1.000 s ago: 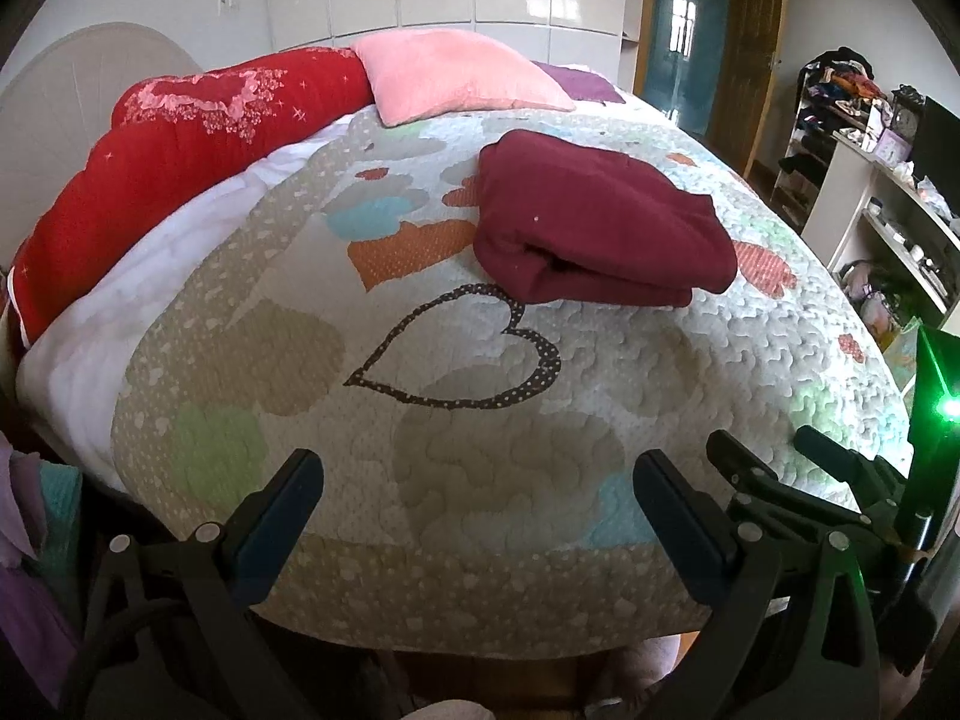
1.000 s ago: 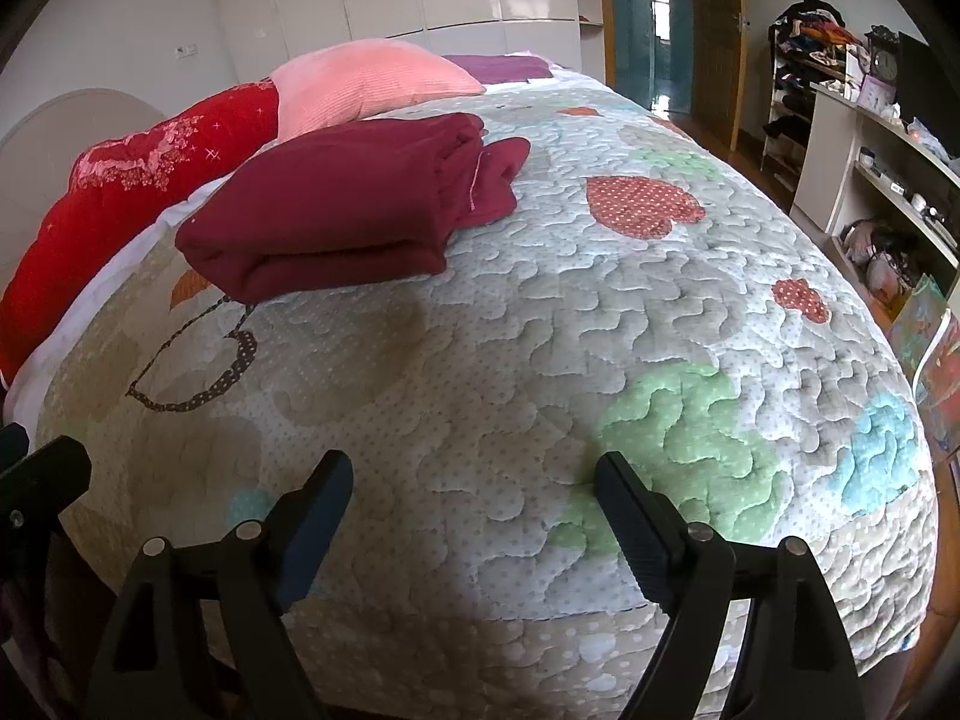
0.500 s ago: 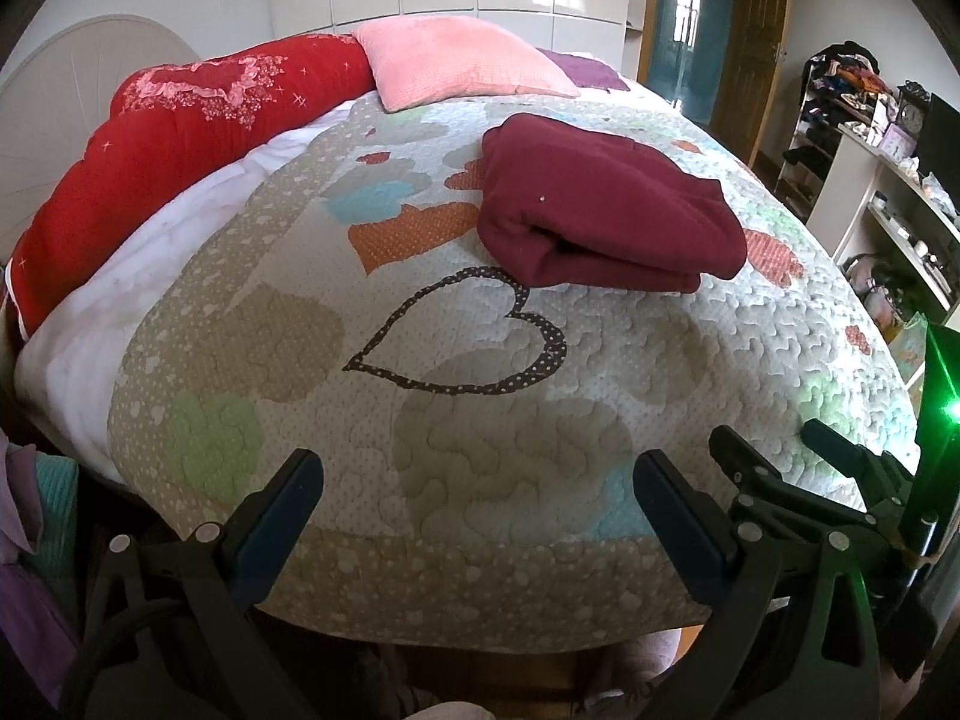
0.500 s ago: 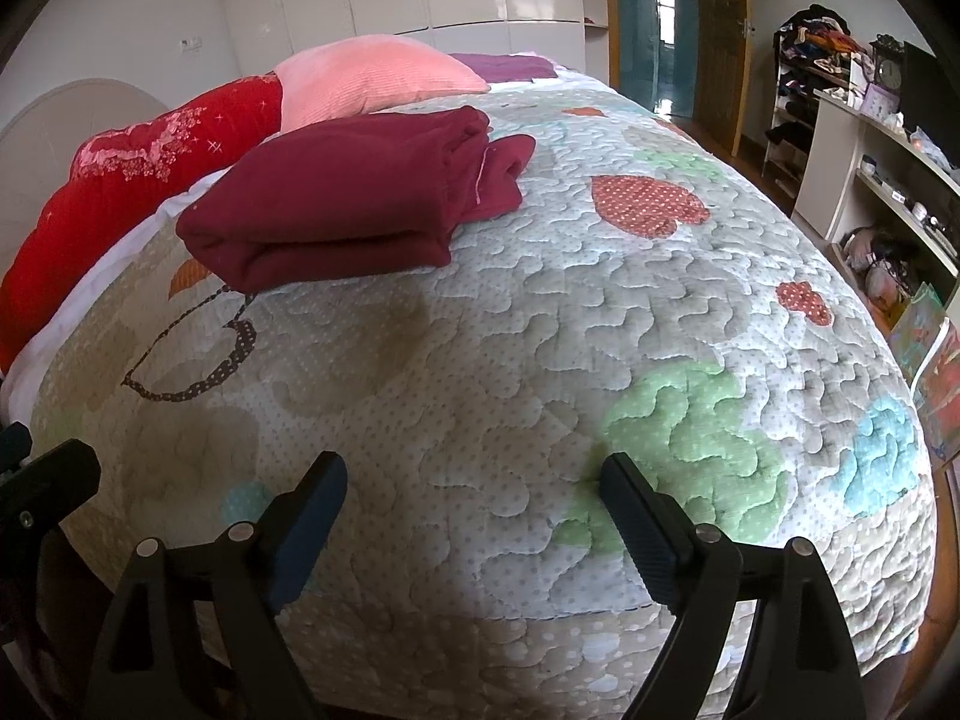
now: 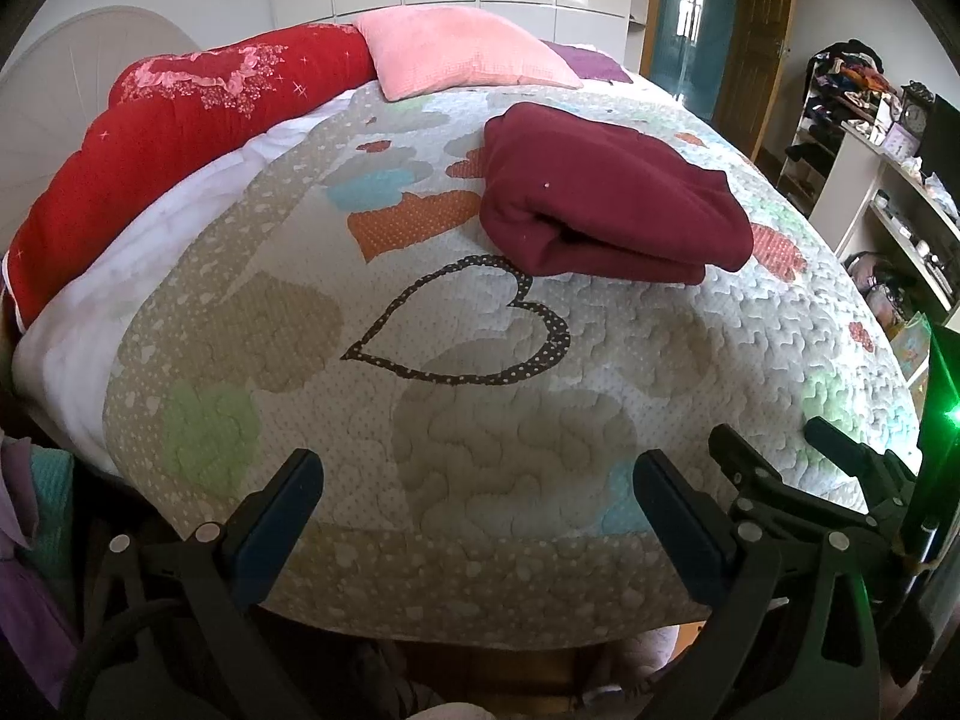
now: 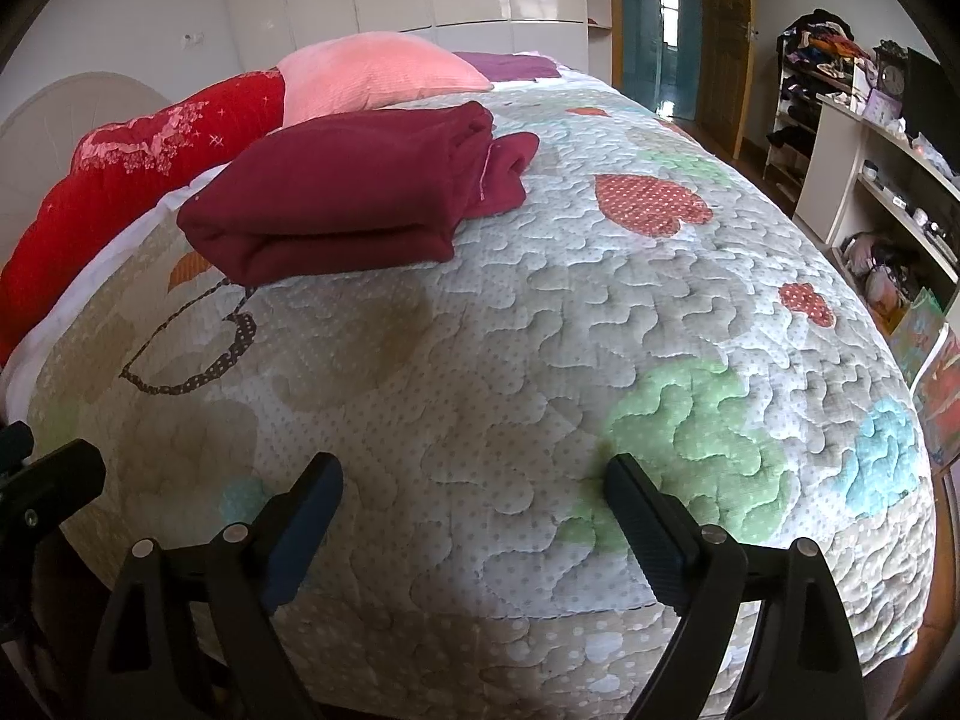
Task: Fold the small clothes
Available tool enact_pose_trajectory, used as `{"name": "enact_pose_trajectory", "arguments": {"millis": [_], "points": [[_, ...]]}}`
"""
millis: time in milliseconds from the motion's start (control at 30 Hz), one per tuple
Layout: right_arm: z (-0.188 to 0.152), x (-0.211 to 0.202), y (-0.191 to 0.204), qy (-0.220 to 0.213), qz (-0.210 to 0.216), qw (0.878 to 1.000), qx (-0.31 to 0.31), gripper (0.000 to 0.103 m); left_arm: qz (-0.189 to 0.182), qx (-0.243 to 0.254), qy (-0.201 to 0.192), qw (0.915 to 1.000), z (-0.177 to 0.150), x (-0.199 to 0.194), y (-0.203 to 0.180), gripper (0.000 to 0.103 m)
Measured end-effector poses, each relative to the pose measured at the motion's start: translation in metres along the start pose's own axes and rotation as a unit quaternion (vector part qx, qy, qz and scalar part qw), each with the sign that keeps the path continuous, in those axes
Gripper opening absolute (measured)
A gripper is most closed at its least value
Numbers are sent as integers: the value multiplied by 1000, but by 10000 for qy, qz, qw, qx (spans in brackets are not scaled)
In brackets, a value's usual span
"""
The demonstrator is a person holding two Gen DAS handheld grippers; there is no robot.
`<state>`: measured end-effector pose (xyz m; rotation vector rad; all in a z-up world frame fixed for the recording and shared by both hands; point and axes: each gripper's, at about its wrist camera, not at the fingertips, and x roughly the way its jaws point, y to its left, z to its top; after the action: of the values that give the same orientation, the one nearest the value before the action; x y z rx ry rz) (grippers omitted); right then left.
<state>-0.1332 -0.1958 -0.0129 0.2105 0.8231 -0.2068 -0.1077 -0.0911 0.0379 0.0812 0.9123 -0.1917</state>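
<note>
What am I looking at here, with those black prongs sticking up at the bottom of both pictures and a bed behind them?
There is no robot here. A person holds a hand-held gripper in each hand, and each gripper carries a wide-angle camera looking forward along its two fingers. One picture comes from the left gripper, the other from the right gripper. The black prongs are the fingers; both pairs stand apart and hold nothing. They hover at the near edge of a bed covered by a quilt with heart patches. On it lies a folded dark red garment, apart from both grippers. Behind it sit a pink pillow and a red blanket. Shelves stand on the right.
</note>
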Motion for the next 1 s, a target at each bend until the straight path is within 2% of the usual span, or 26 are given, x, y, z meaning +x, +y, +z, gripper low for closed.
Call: {"name": "enact_pose_trajectory", "arguments": {"millis": [367,1000], "points": [[-1,2,1,-5,-21,10000,-73,94,3,-30,138,9999,0,6,1,103],[-1,4,2,-6,-45,9999,-144,95,7,-66,153,9999,0,7,2,103]]}}
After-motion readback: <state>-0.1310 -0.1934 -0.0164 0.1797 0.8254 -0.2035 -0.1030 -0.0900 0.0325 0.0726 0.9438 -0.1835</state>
